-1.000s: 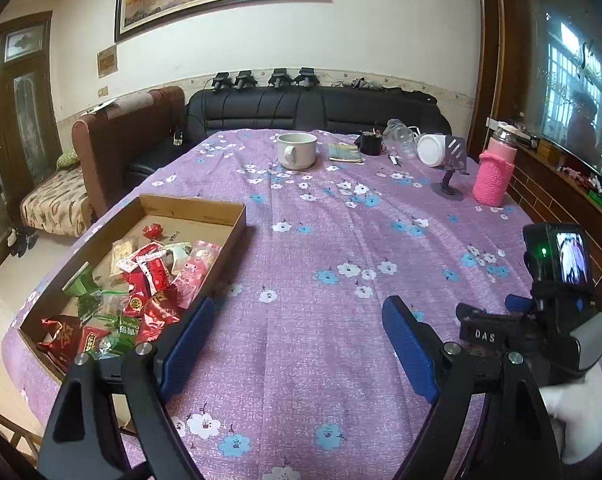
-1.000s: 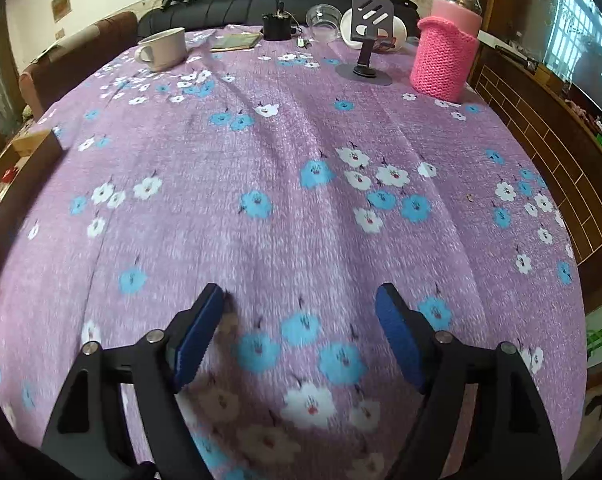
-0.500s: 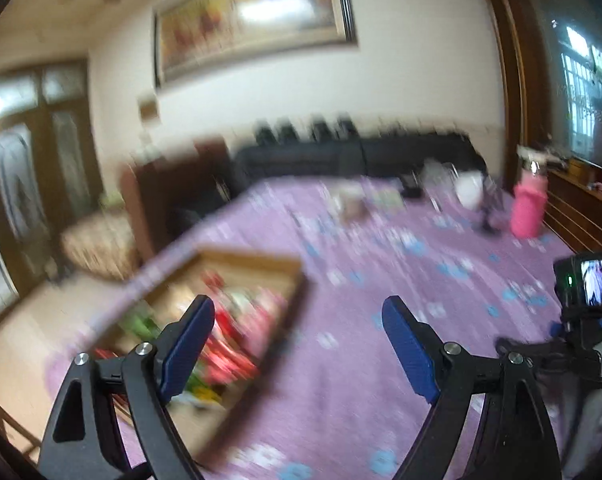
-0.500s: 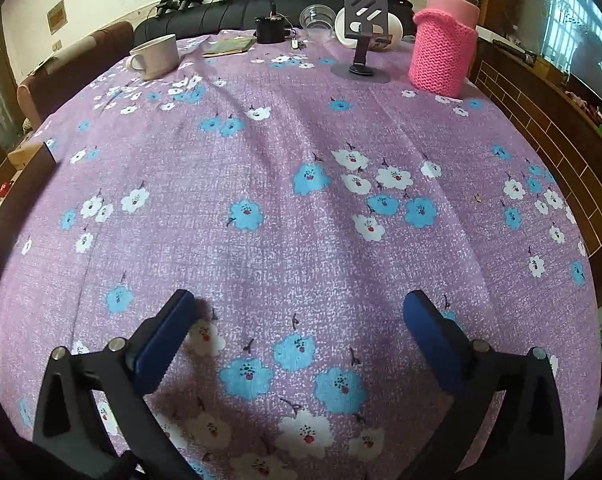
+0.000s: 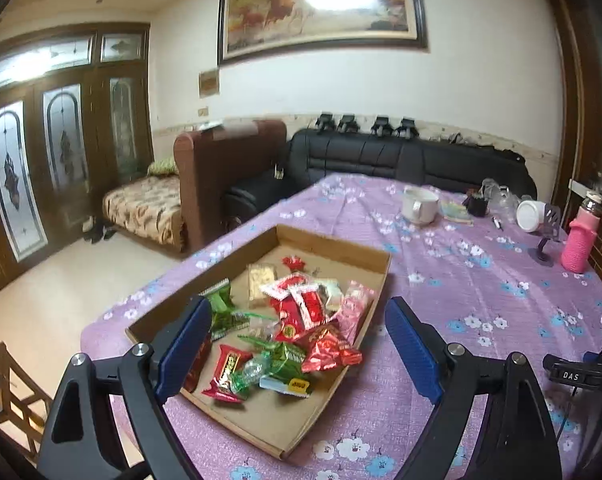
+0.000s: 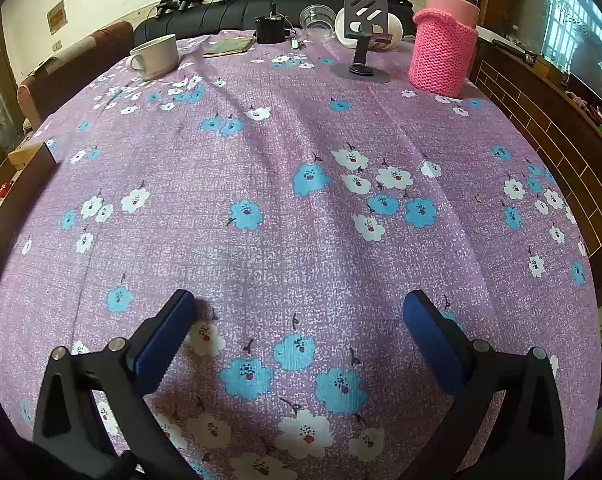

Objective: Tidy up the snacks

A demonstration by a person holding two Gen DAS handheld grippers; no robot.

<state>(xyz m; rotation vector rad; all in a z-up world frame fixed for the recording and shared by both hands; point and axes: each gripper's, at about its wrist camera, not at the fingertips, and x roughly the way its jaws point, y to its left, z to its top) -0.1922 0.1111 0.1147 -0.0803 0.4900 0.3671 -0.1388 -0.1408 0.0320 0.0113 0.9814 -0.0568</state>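
A shallow cardboard tray (image 5: 343, 250) lies on the purple flowered tablecloth and holds several wrapped snacks (image 5: 301, 316) in red, green and gold. My left gripper (image 5: 297, 334) is open and empty, raised above the near end of the tray. My right gripper (image 6: 297, 320) is open and empty, low over bare cloth. In the right wrist view only a corner of the tray (image 6: 25, 154) shows at the far left edge.
A white mug (image 5: 419, 205), a green booklet (image 5: 455, 211), a black cup (image 5: 477, 205), a white bowl (image 5: 529, 216), a phone stand (image 5: 547, 240) and a pink knit-covered bottle (image 5: 581, 244) stand at the table's far end. A camera rig (image 5: 581, 372) sits at right. Sofas lie behind.
My left gripper has lifted and swung left, bringing the tray to the centre of its view. My right gripper has opened wider and stayed over the cloth.
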